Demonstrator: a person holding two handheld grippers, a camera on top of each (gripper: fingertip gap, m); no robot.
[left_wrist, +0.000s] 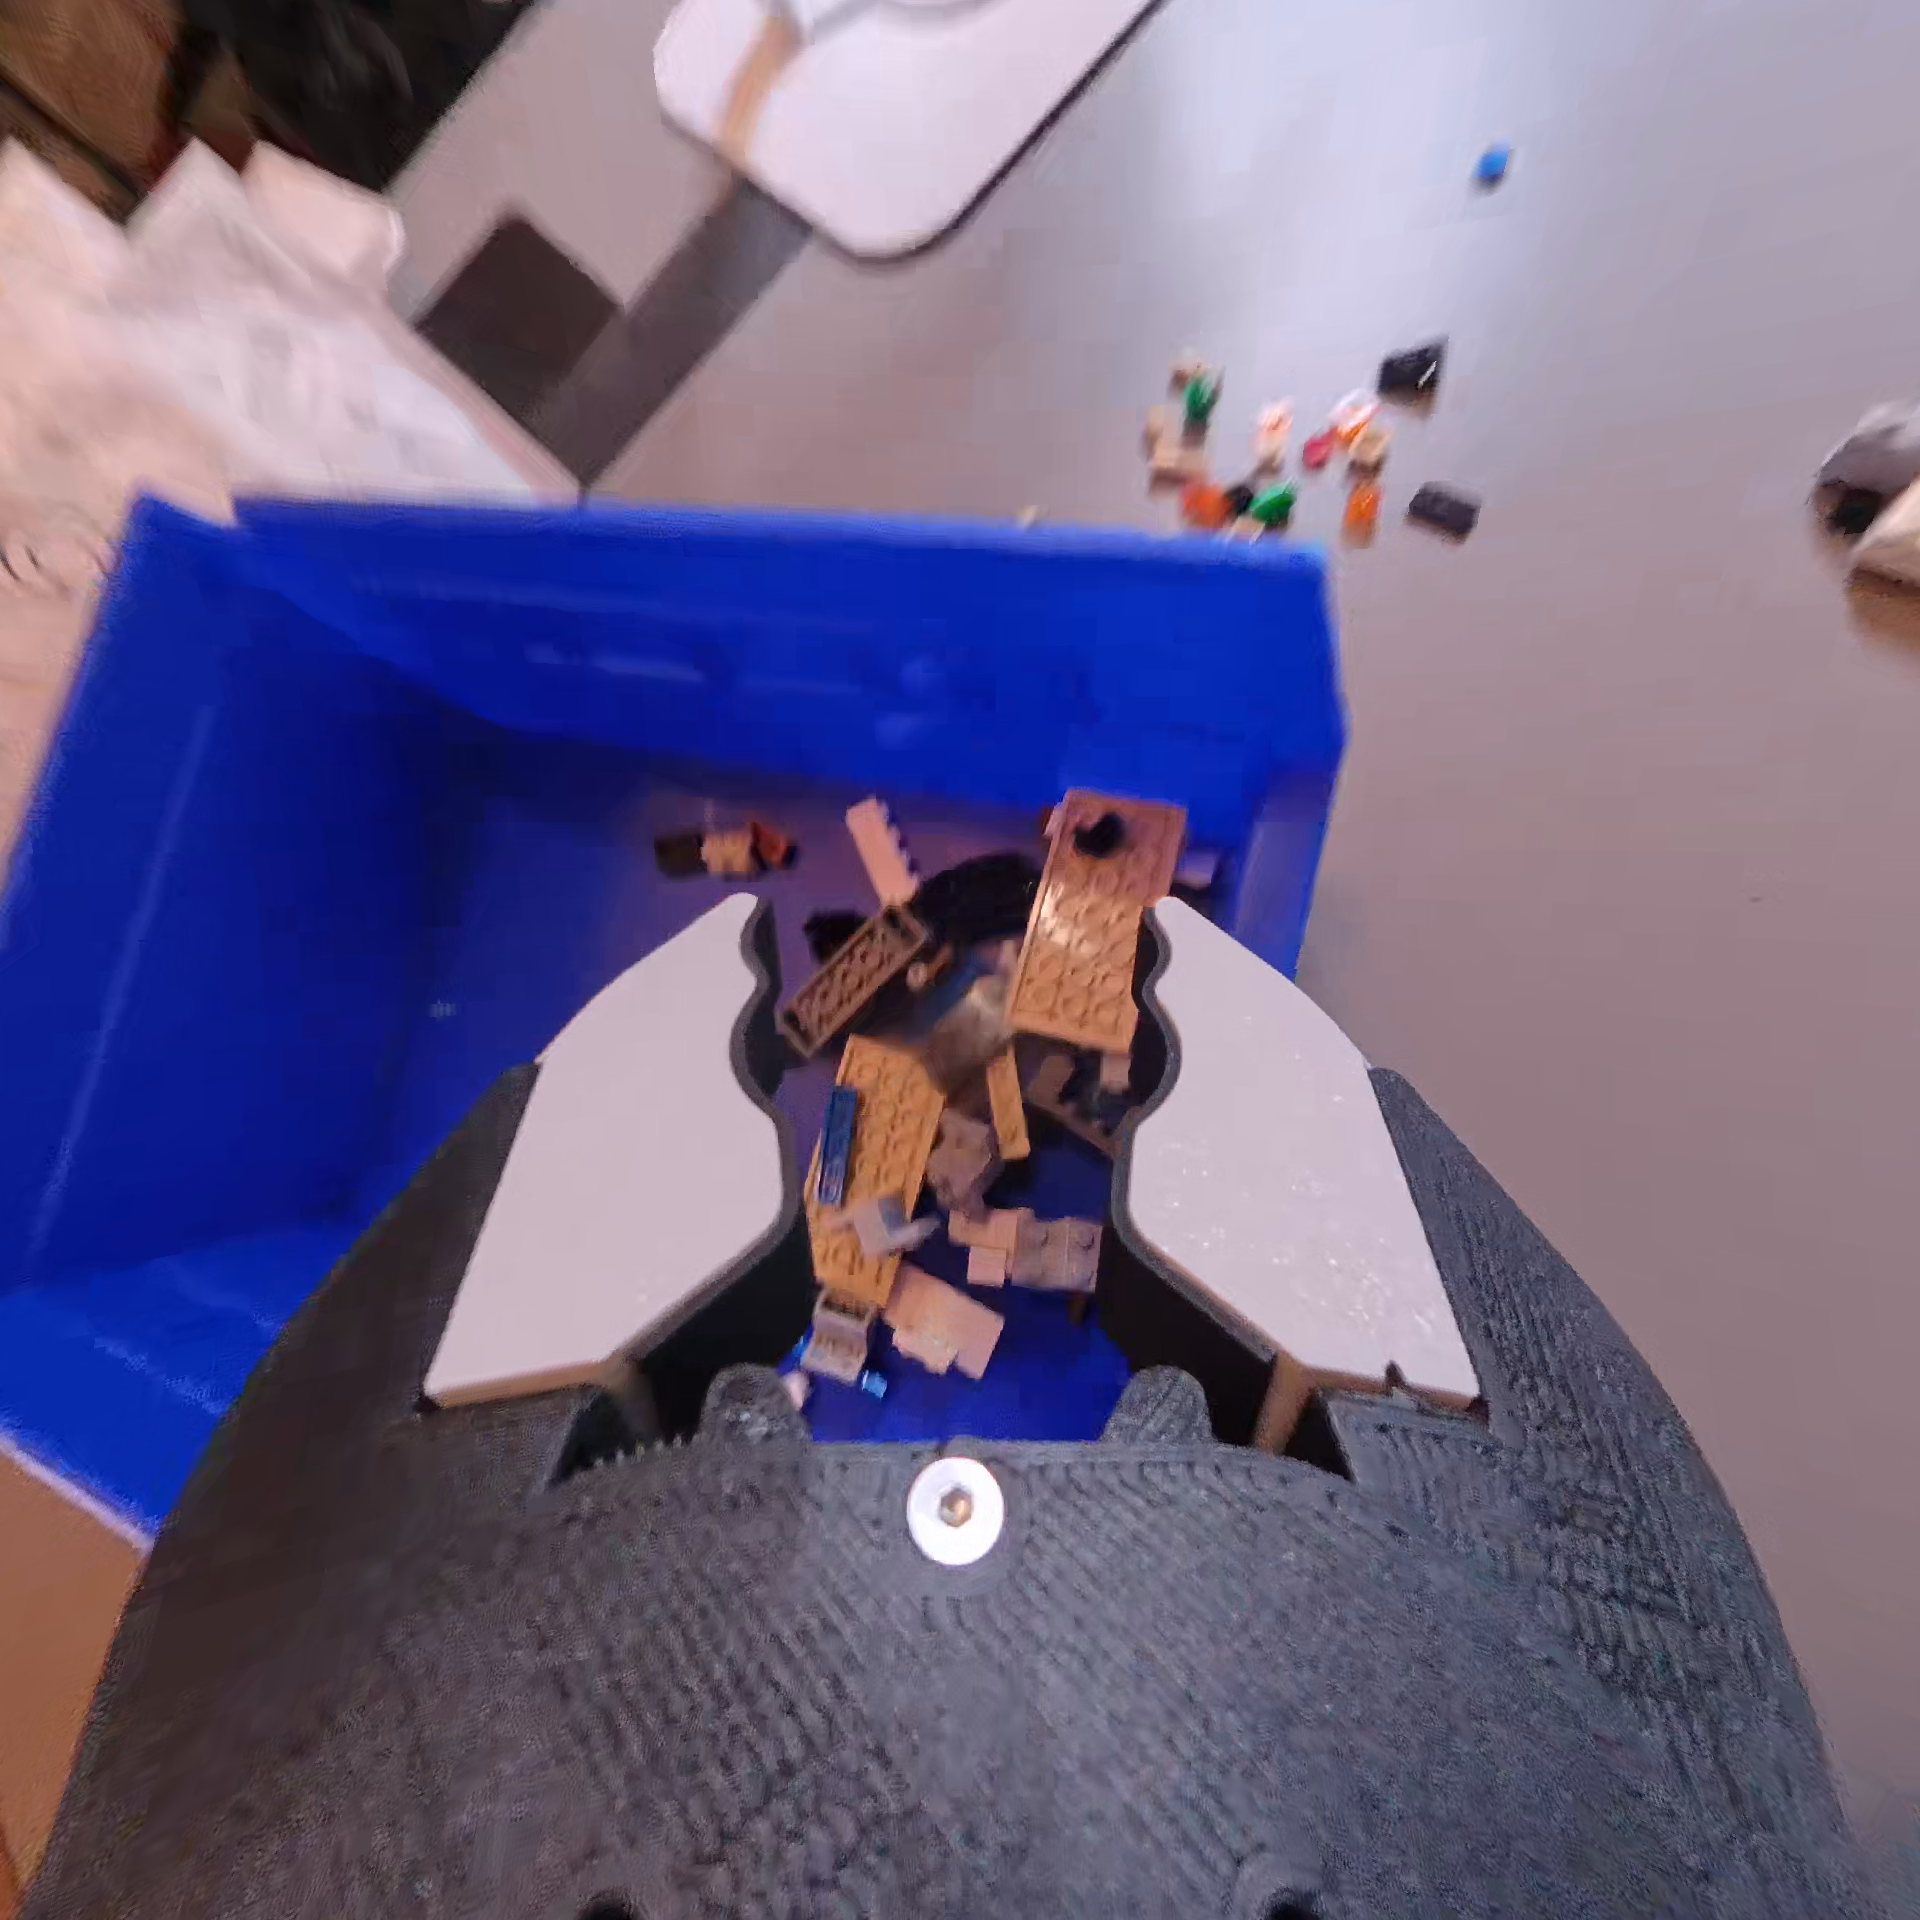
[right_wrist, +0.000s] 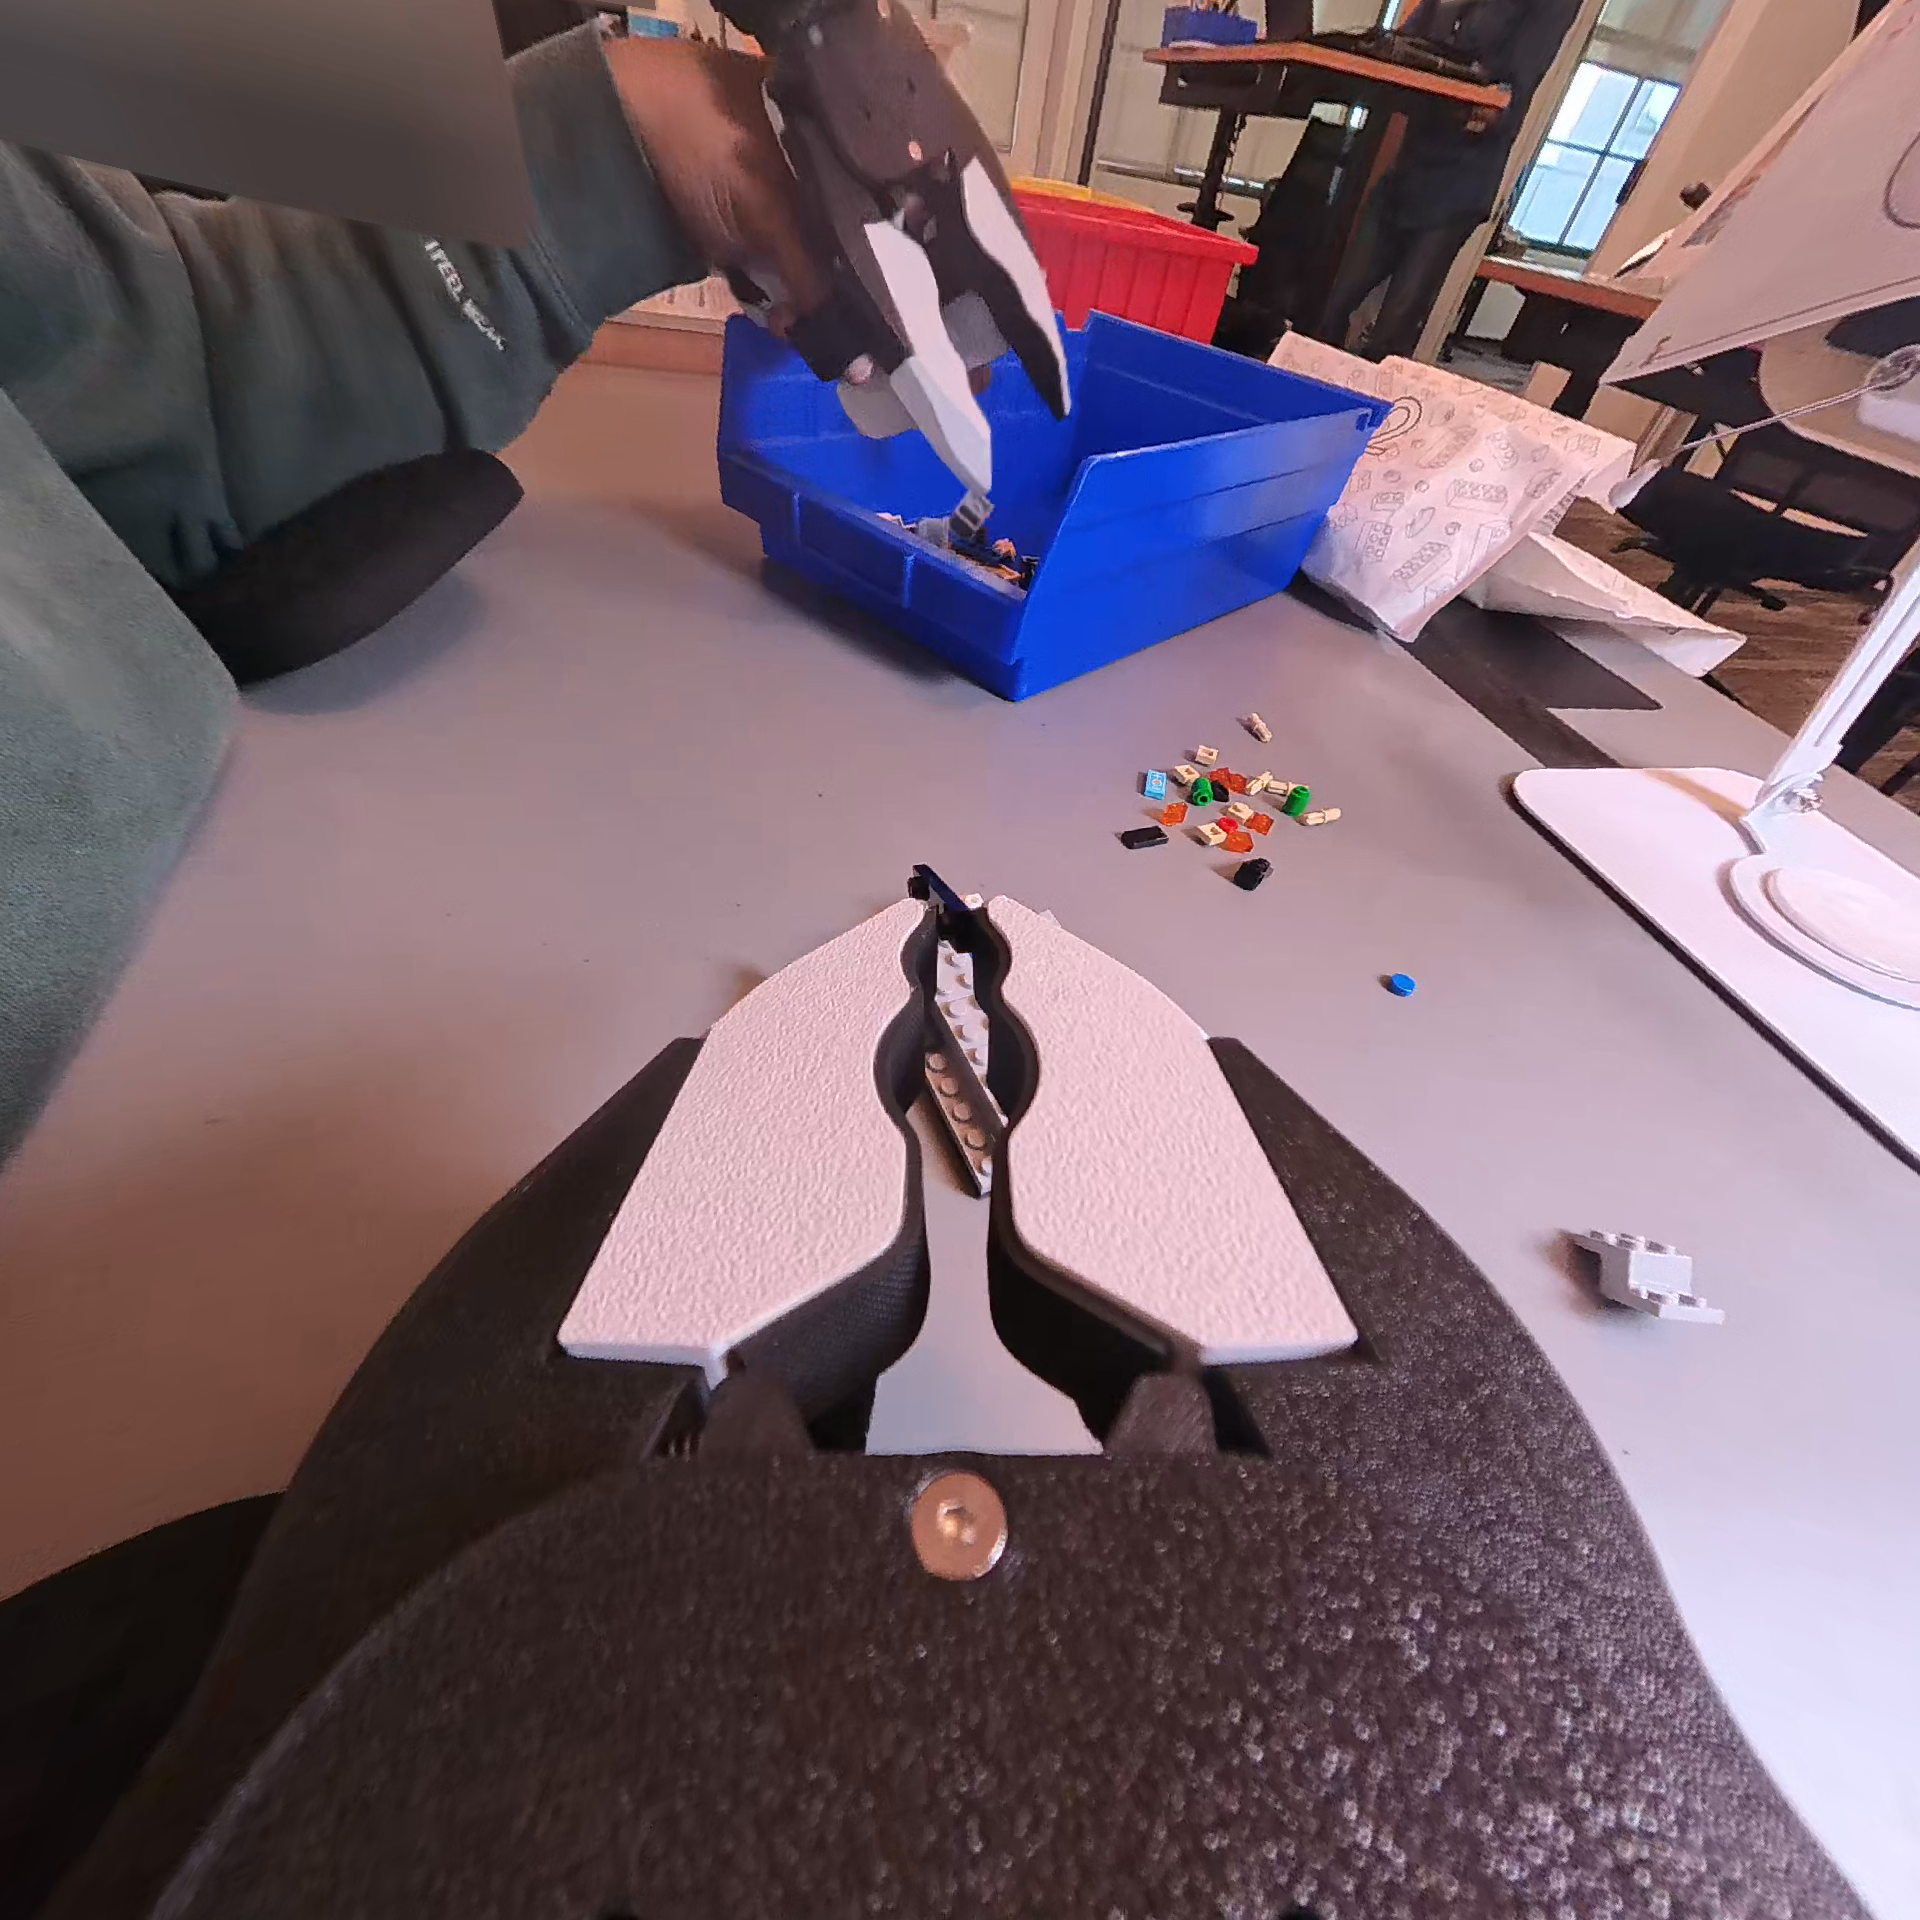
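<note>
Left view: the left tongs (left_wrist: 956, 914) gape wide over the blue bin (left_wrist: 665, 675), nothing gripped, tan plates (left_wrist: 1091, 935) heaped below toward twelve o'clock; right view: the right tongs (right_wrist: 951, 914) pinch a grey studded plate (right_wrist: 961, 1049) edgewise above the table (right_wrist: 623, 831), loose bits (right_wrist: 1231, 800) at one o'clock.

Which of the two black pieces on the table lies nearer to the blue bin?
The flat black tile left of the scattered pile; the chunkier black piece sits closer to the camera.

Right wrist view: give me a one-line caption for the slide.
Right gripper shut on a grey studded plate, low over the grey table; left gripper open above the blue bin.
</note>
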